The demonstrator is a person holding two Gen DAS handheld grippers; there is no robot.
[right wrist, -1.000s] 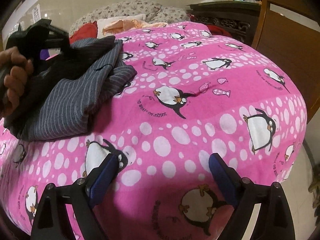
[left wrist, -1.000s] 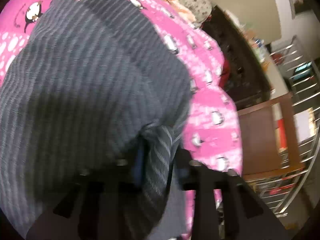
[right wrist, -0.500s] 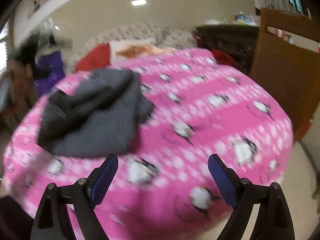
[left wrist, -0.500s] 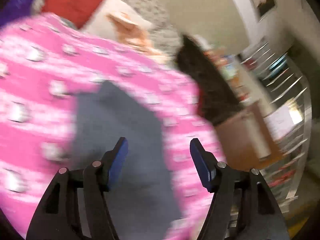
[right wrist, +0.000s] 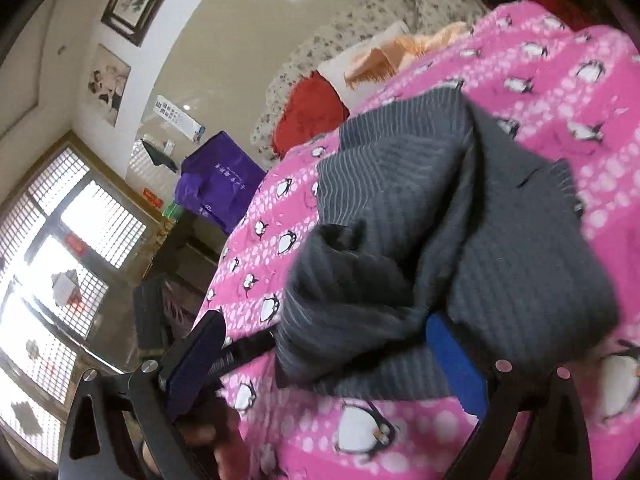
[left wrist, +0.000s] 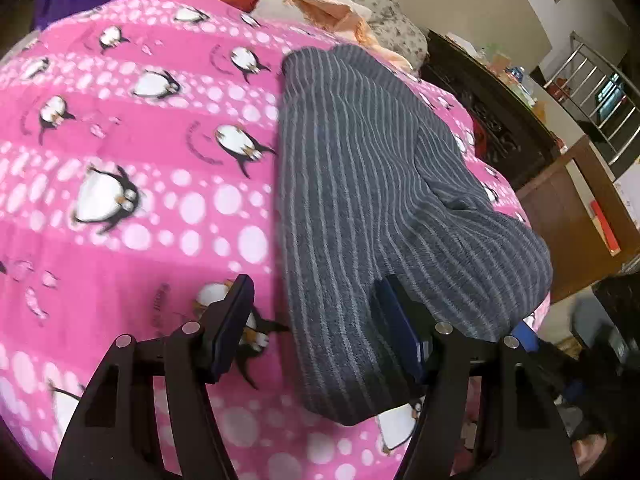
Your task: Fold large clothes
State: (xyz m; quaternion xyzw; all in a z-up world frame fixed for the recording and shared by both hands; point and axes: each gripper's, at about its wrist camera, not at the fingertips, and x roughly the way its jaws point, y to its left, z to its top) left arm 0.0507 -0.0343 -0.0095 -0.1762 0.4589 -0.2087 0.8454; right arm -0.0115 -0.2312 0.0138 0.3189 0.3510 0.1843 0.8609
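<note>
Left gripper (left wrist: 316, 320) jaws spread wide, gripping nothing; the near end of the grey striped garment (left wrist: 360, 184) lies between them, its fold against the right finger. Right gripper (right wrist: 328, 352) also spread wide, the garment's (right wrist: 440, 232) bunched near edge sits between its fingers. Garment lies folded on the pink penguin blanket (left wrist: 120, 152), red cushion (right wrist: 312, 116) at far end.

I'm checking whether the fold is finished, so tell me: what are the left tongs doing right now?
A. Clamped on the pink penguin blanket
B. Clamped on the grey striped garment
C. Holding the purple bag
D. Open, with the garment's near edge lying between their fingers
D: the left tongs stand wide open, the grey striped garment lying loose on the pink penguin blanket between them.
</note>
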